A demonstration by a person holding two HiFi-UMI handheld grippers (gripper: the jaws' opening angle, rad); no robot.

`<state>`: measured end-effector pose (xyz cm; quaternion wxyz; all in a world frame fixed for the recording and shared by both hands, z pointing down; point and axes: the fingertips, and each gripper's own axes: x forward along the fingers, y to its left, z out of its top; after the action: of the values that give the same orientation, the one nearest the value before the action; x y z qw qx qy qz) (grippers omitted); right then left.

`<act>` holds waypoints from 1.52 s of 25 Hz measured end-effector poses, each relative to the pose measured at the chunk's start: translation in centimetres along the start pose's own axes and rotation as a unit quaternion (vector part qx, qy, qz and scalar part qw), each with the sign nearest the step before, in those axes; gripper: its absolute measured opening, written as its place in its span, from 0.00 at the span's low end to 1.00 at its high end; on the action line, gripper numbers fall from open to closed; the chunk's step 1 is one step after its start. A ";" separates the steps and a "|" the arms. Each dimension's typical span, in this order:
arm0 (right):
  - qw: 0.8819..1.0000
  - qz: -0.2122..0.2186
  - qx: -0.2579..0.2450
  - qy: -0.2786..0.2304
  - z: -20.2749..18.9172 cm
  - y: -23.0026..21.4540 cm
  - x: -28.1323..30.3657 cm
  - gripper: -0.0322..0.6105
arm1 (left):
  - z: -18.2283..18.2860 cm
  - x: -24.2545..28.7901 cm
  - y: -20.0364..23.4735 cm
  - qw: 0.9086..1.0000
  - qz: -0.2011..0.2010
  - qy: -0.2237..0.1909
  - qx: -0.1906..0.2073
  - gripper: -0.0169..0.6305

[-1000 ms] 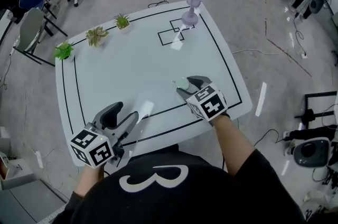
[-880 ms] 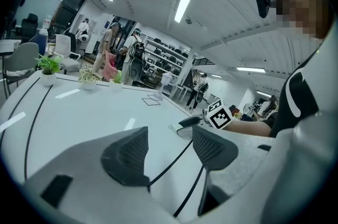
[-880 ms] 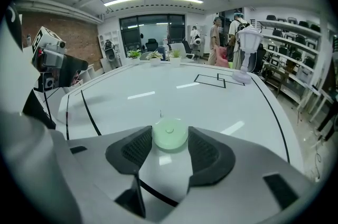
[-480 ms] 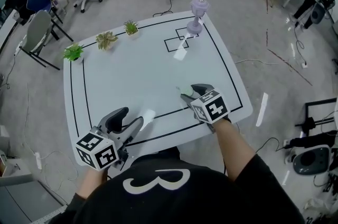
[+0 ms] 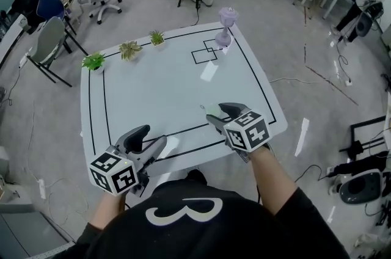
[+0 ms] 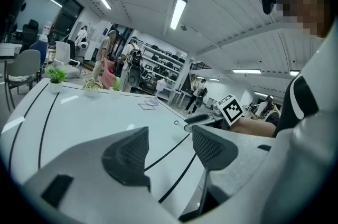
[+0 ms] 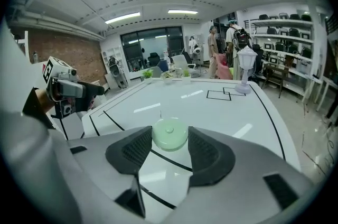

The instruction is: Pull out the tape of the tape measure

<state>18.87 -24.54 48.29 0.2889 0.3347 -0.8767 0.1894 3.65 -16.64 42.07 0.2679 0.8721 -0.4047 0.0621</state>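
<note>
Both grippers have come up since a second ago, the right gripper (image 5: 219, 114) carrying the tape measure (image 5: 213, 110) higher above the table (image 5: 153, 80).
We see its jaws clamped on the sides of the round, pale green tape measure. The small ring tab (image 5: 201, 107) sticks out to the left with no tape drawn. Our left gripper (image 5: 153, 135), jaws apart and empty, hangs well apart by the near edge. We judge it the free one for that tab.

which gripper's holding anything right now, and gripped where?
The right gripper holds the round green tape measure, its pads pressing on opposite sides of the case's edge. The left gripper is open and empty.
</note>
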 end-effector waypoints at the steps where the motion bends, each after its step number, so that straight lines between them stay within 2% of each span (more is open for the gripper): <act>1: 1.000 0.003 -0.004 -0.007 0.4 0.7 -0.7 0.39 | 0.2 -0.5 -0.3 1.000 0.000 -0.004 0.003 0.44; 7: 0.998 0.024 -0.037 -0.053 3.3 5.5 -4.7 0.39 | 1.9 -3.0 -1.9 0.999 0.003 -0.034 0.027 0.43; 11: 0.993 0.049 -0.064 -0.082 4.7 9.0 -7.4 0.39 | 2.7 -4.5 -3.8 0.998 -0.004 -0.042 0.053 0.43; 14: 0.990 0.075 -0.065 -0.102 5.2 11.2 -9.0 0.39 | 3.1 -5.5 -5.0 0.996 -0.004 -0.045 0.071 0.43; 18: 0.985 0.099 -0.076 -0.115 5.9 13.3 -10.0 0.39 | 3.6 -6.3 -6.0 0.996 -0.013 -0.048 0.079 0.42; 21: 0.983 0.122 -0.073 -0.115 5.5 14.8 -10.5 0.39 | 3.4 -6.6 -6.8 0.995 -0.029 -0.048 0.077 0.41; 24: 0.980 0.136 -0.084 -0.115 5.6 15.6 -10.8 0.39 | 3.9 -6.3 -7.6 0.993 -0.053 -0.048 0.092 0.41; 28: 0.977 0.148 -0.098 -0.118 6.2 16.4 -11.0 0.39 | 3.8 -5.4 -8.5 0.989 -0.091 -0.027 0.111 0.41; 32: 0.974 0.157 -0.113 -0.114 7.2 17.5 -10.8 0.39 | 4.5 -5.4 -8.4 0.986 -0.105 -0.014 0.126 0.40; 36: 0.972 0.167 -0.127 -0.105 8.4 19.4 -10.2 0.39 | 5.4 -6.5 -8.2 0.981 -0.134 -0.007 0.139 0.35; 38: 0.971 0.170 -0.130 -0.103 9.1 20.3 -10.0 0.39 | 5.8 -7.2 -7.9 0.979 -0.144 -0.004 0.145 0.26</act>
<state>7.35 -10.24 32.24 0.2015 0.1577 -0.9630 0.0845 4.11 -10.61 31.48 0.1428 0.9512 -0.2624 0.0773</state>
